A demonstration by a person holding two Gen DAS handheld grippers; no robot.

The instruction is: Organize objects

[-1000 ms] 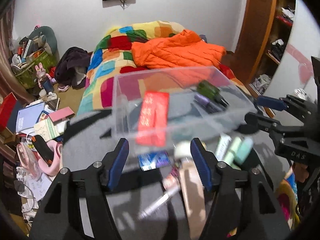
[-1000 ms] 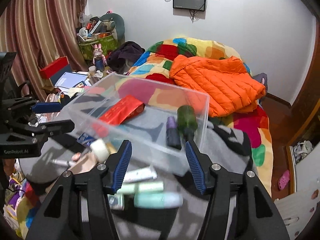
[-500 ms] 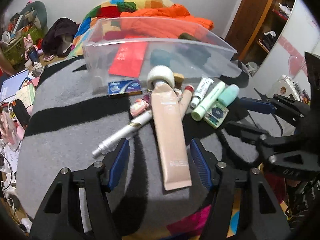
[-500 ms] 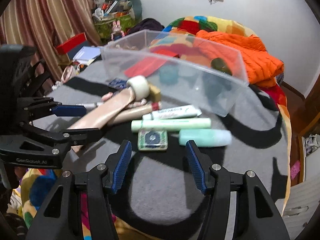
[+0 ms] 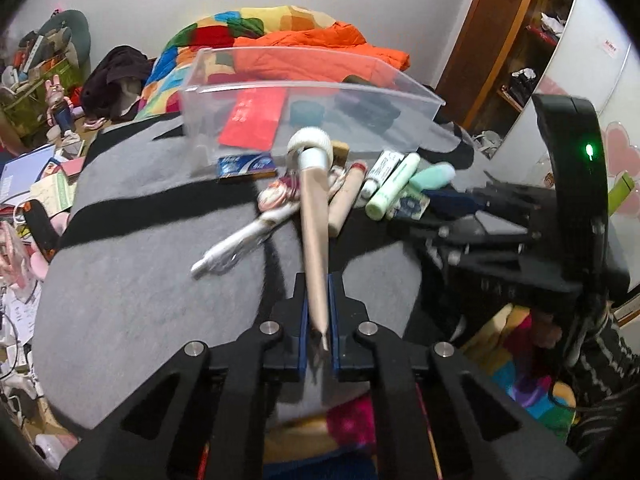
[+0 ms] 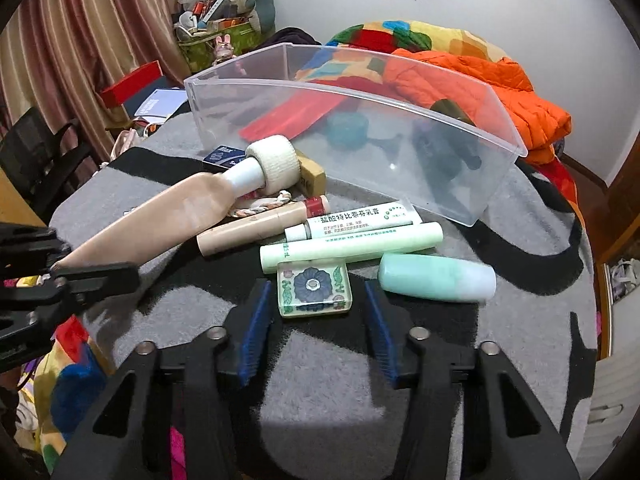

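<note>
My left gripper [image 5: 318, 312] is shut on the flat tail of a large beige tube [image 5: 314, 232], which shows in the right wrist view [image 6: 160, 220] lifted at a slant with its white cap by a roll of white tape [image 6: 276, 164]. My right gripper [image 6: 316, 332] is open, its fingers either side of a small square floral tin [image 6: 314, 288]. A clear plastic bin [image 6: 400, 160] stands behind, holding a red packet [image 6: 296, 116], a teal jar and dark bottles. Loose tubes lie before the bin.
On the grey and black blanket [image 6: 328, 380] lie a green stick [image 6: 352, 246], a white ointment tube [image 6: 352, 220], a mint bottle [image 6: 436, 278], a beige stick [image 6: 260, 228], a silver pen [image 5: 240, 240] and a blue packet [image 5: 246, 164]. Bed clutter lies behind.
Both grippers came down toward the loose items. My left gripper closed on the beige tube's tail and raised it. My right gripper moved in around the floral tin.
</note>
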